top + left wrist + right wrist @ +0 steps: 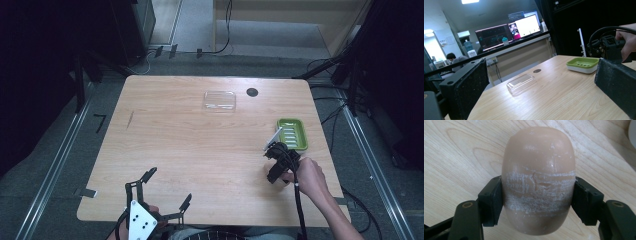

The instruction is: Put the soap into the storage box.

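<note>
A tan oval bar of soap [539, 170], scuffed white across its middle, is clamped between the two black jaws of my right gripper [537, 202]. It is over the wooden table; whether it rests on the wood I cannot tell. From above, my right gripper [276, 167] sits just in front of a green soap dish [292, 134], a hand behind it. My left gripper [169, 186] is open near the table's front left edge, nothing between its jaws. In its own view the left gripper [541, 95] looks across to the dish [582, 63] and the right gripper [607, 46].
A clear plastic lid [219, 101] lies at the back middle of the table [165, 140], beside a dark round hole [252, 92]. Both also appear in the left gripper view, the lid [521, 83] and the hole [537, 71]. Cables run on the floor behind the table.
</note>
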`<state>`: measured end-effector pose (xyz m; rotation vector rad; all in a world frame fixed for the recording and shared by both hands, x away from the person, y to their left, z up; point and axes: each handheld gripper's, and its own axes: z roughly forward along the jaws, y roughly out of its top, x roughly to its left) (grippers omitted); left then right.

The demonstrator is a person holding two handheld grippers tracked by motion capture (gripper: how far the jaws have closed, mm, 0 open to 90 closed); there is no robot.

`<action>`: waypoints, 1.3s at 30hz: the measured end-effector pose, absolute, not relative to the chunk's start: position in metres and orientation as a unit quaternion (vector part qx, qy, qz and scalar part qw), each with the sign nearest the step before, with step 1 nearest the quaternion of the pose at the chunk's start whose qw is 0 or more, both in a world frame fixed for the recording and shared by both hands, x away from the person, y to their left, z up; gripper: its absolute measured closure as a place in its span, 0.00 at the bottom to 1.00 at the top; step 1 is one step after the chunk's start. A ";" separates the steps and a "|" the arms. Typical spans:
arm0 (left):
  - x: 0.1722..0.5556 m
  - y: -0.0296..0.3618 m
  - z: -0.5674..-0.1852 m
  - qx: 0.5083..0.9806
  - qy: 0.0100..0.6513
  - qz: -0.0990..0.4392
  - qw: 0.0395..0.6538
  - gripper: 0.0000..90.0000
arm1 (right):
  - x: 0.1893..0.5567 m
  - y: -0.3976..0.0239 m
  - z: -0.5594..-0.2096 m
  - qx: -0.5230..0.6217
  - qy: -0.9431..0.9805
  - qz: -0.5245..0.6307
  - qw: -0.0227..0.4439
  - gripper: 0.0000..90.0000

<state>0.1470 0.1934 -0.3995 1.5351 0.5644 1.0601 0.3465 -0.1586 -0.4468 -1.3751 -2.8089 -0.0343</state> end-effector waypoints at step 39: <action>0.147 0.192 -0.400 0.653 0.239 0.449 0.560 0.00 | 0.354 -0.201 -0.440 -0.477 -0.879 -0.014 0.004 0.37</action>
